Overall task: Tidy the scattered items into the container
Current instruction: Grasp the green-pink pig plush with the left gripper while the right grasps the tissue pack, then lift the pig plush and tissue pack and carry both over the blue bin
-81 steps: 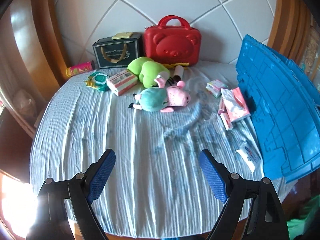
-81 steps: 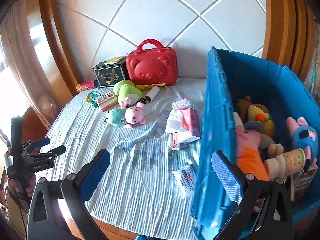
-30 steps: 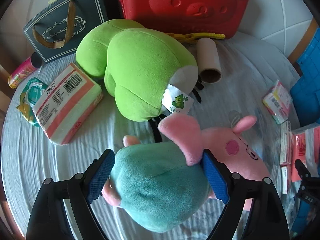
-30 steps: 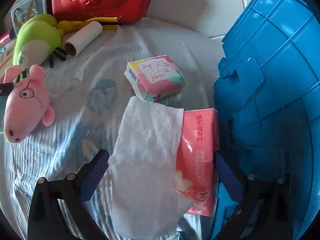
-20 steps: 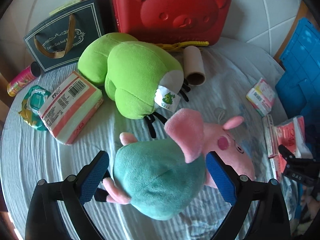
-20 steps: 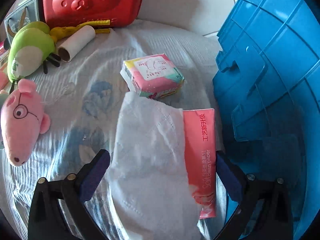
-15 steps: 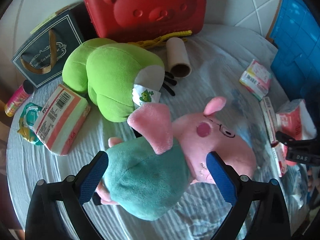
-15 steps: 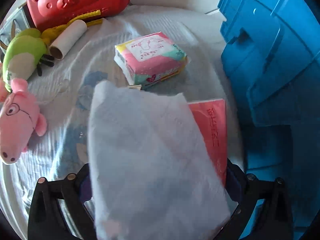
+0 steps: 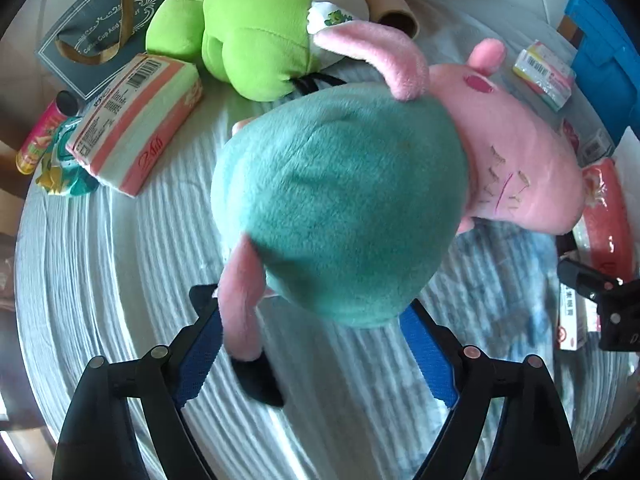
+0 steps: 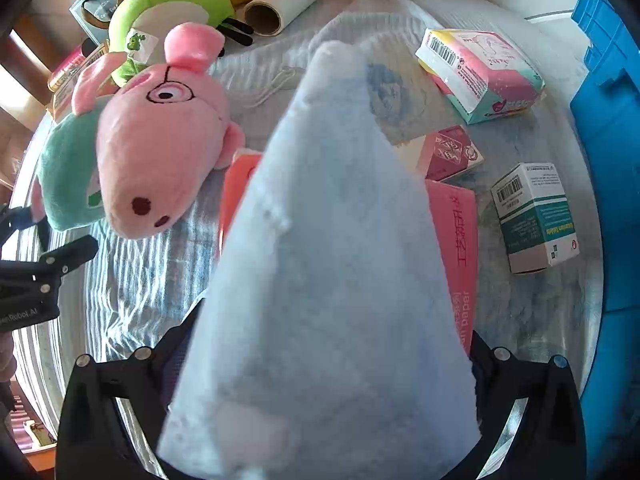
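Observation:
A pig plush (image 9: 340, 208) with a teal body and pink head fills the left wrist view. My left gripper (image 9: 312, 332) is shut on its body, and one leg dangles past the left finger. The right wrist view shows the same pig plush (image 10: 160, 160) raised over the cloth. A pink tissue pack (image 10: 460, 240) with a white sheet hanging out covers most of that view. My right gripper (image 10: 326, 348) is shut on it, with the fingers mostly hidden. The blue container (image 10: 608, 160) stands at the right edge; a corner of the blue container (image 9: 600, 40) also shows in the left wrist view.
On the striped cloth lie a green plush (image 9: 256, 32), an orange-and-white tissue pack (image 9: 132, 120), a cardboard roll (image 10: 280, 0), a pink-and-green pack (image 10: 480, 72), a small red box (image 10: 448, 156) and a white-and-teal box (image 10: 536, 216). A dark gift bag (image 9: 104, 32) stands behind.
Both grippers have closed on their items and raised them. The pig now hangs nearer the left camera; lifting the tissue pack has uncovered the boxes under it.

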Action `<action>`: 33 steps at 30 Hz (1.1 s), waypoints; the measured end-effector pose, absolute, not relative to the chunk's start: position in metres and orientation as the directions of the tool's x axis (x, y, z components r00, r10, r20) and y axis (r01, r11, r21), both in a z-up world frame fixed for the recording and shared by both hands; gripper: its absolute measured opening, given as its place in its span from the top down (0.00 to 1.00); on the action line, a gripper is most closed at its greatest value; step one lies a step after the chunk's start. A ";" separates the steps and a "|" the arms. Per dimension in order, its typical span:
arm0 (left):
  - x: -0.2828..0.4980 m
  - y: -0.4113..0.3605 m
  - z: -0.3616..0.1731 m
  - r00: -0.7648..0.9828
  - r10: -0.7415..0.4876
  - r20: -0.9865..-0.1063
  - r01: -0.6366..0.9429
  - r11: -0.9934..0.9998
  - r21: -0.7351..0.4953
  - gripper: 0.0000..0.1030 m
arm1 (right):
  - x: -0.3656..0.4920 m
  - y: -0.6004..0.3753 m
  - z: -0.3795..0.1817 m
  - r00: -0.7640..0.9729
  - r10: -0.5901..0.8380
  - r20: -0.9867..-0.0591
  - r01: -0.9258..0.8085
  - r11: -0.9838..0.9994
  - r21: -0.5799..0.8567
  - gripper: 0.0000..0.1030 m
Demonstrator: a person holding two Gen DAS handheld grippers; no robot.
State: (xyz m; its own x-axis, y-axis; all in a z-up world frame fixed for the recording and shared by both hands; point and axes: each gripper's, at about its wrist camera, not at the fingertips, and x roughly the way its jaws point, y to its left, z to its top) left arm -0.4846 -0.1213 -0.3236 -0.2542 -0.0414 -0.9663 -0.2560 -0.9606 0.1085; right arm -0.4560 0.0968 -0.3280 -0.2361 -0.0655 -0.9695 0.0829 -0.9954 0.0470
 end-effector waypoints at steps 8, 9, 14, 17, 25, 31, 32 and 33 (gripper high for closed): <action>-0.497 -0.099 -0.286 -0.394 0.006 -0.919 -0.348 -0.927 0.143 0.09 | -0.450 0.104 -0.306 -0.254 -0.042 -0.966 0.067 -0.997 0.026 0.00; -0.502 -0.093 -0.290 -0.386 0.003 -0.922 -0.368 -0.917 0.151 0.09 | -0.450 0.104 -0.306 -0.248 -0.046 -0.968 0.065 -0.997 0.030 0.00; -0.529 -0.074 -0.322 -0.392 -0.118 -0.912 -0.369 -0.888 0.274 0.01 | -0.448 0.101 -0.314 -0.213 -0.061 -0.975 0.063 -0.997 0.048 0.00; -0.536 -0.080 -0.320 -0.407 -0.100 -0.908 -0.331 -0.910 0.249 0.06 | -0.451 0.102 -0.321 -0.207 -0.070 -0.976 0.044 -0.997 0.062 0.00; -0.508 -0.126 -0.294 -0.396 -0.056 -0.916 -0.197 -0.970 0.145 0.15 | -0.453 0.088 -0.315 -0.236 -0.069 -0.969 0.074 -0.996 0.052 0.15; -0.480 -0.141 -0.265 -0.424 -0.038 -0.905 -0.126 -0.987 0.101 0.15 | -0.440 0.074 -0.320 -0.205 -0.066 -0.977 0.105 -0.993 0.045 0.13; -0.475 -0.144 -0.260 -0.429 -0.035 -0.903 -0.115 -0.989 0.093 0.15 | -0.438 0.072 -0.322 -0.199 -0.051 -0.979 0.110 -0.993 0.029 0.11; -0.470 -0.146 -0.255 -0.434 -0.032 -0.900 -0.103 -0.991 0.085 0.15 | -0.435 0.070 -0.324 -0.202 -0.047 -0.978 0.115 -0.993 0.024 0.10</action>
